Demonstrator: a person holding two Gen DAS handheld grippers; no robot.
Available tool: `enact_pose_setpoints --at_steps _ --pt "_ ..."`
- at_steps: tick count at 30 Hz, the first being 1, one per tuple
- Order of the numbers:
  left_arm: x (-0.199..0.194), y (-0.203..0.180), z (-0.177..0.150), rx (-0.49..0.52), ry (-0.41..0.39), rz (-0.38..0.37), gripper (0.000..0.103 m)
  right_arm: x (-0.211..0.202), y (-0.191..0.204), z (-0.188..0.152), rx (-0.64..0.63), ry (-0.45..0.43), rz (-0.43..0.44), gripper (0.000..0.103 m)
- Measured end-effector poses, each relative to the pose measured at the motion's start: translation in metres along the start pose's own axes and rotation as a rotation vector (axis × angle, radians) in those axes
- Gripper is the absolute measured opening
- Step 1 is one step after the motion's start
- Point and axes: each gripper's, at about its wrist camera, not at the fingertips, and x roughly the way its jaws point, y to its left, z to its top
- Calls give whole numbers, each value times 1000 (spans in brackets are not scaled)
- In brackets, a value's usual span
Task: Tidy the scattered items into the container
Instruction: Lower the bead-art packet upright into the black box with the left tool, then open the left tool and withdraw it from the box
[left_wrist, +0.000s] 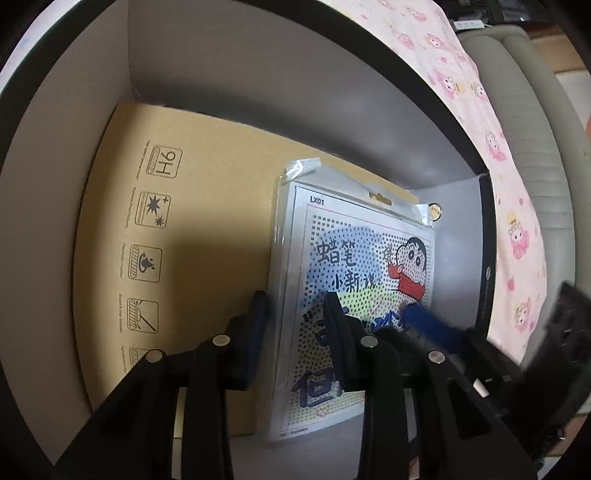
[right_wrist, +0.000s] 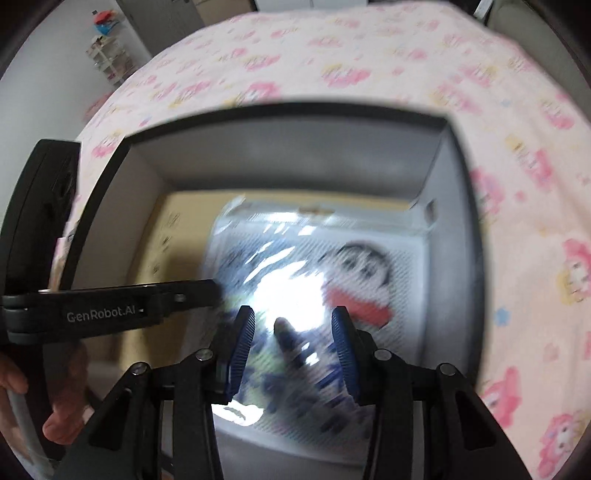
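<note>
The container is a black-rimmed box with pale grey walls, and both views look down into it. On its floor lies a flat tan carton printed with icons. A clear-wrapped cartoon card pack rests partly on that carton, lying flat. My left gripper hovers open over the pack's left edge, its pads apart and gripping nothing. One blue finger of the right gripper reaches in beside it. My right gripper stands open above the blurred pack, with nothing between the pads.
The box sits on a pink cartoon-print sheet. A small gold round thing lies in the box's far right corner. A grey padded surface lies beyond the sheet. A person's hand grips the left tool's handle.
</note>
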Motion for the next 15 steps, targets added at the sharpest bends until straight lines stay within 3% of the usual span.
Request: enact_pose_setpoints --at_steps 4,10,15 --pt "1 -4 0 9 10 4 35 7 -11 -3 12 58 40 39" --pt "1 -19 -6 74 2 65 42 6 -11 -6 8 43 1 39" --pt "-27 -26 -22 104 -99 51 42 -12 -16 -18 61 -24 16 39"
